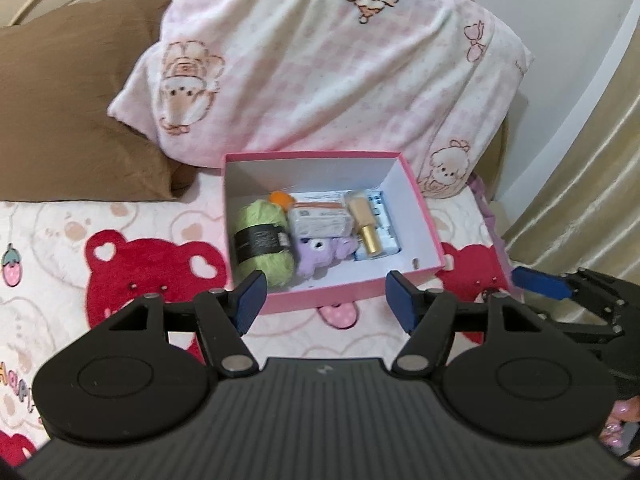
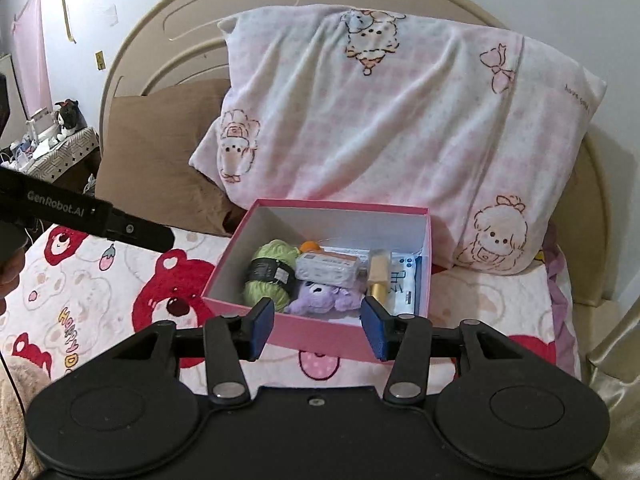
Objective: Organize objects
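A pink box (image 1: pixel 340 296) (image 2: pixel 320 338) with a white inside stands open on the bed. In it lie a green yarn ball (image 1: pixel 262 244) (image 2: pixel 270 276), a purple plush (image 1: pixel 324 256) (image 2: pixel 320 298), a white packet (image 1: pixel 320 220) (image 2: pixel 328 270), a gold bottle (image 1: pixel 366 226) (image 2: pixel 379 276), a small orange thing (image 1: pixel 281 198) and a white-and-blue pack (image 2: pixel 404 282). My left gripper (image 1: pixel 326 300) is open and empty, just short of the box's near wall. My right gripper (image 2: pixel 318 330) is open and empty, also at the near wall. It also shows at the right edge of the left wrist view (image 1: pixel 540 282).
A pink-and-white pillow (image 1: pixel 320 64) (image 2: pixel 400 140) leans right behind the box, and a brown pillow (image 1: pixel 68 108) (image 2: pixel 160 152) lies to its left. The blanket (image 1: pixel 100 240) has red bears. A nightstand (image 2: pixel 60 148) with clutter stands far left. A curtain (image 1: pixel 592 184) hangs at right.
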{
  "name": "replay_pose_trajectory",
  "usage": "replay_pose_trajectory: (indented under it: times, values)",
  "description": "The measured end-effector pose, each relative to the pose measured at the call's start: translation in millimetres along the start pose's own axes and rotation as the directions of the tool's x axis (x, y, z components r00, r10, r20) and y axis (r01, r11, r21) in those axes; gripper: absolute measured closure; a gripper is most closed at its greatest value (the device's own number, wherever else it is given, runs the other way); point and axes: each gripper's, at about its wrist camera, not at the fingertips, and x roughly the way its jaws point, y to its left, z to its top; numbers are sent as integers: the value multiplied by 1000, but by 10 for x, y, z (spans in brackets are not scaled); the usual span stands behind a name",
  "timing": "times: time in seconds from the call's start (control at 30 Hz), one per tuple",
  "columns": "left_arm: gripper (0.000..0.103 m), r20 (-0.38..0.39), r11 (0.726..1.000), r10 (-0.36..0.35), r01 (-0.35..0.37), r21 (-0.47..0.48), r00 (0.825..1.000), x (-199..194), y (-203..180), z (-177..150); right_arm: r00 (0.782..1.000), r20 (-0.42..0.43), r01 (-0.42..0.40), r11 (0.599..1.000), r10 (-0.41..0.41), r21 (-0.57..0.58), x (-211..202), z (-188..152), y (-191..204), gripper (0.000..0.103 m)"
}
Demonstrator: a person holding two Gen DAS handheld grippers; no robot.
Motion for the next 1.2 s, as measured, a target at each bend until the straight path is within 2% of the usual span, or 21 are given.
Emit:
replay_pose_trajectory:
  times: [0.37, 0.5, 0.63, 0.8, 1.2]
  values:
    - [36, -8, 1000, 11, -11, 6, 1000, 78, 176, -562, 998, 1, 60, 998, -60, 19, -79, -288, 152, 41]
    - [34, 1, 999, 44, -44, -13, 999, 180, 235, -698, 997, -2, 79, 996, -79, 34, -53, -356, 176, 41]
    - [34, -8, 998, 35, -36, -44, 999, 318, 297, -820, 994, -6, 105, 994, -105, 40, 9, -413, 202, 40]
    - [33, -36, 999, 11, -12, -34, 999, 493, 330, -887, 992, -21, 128, 990, -127, 58, 119, -476, 208, 40]
    - [33, -91, 998, 48, -51, -25, 995, 781, 376, -962, 986, -50, 164, 981, -159, 100, 352, -571, 164, 39]
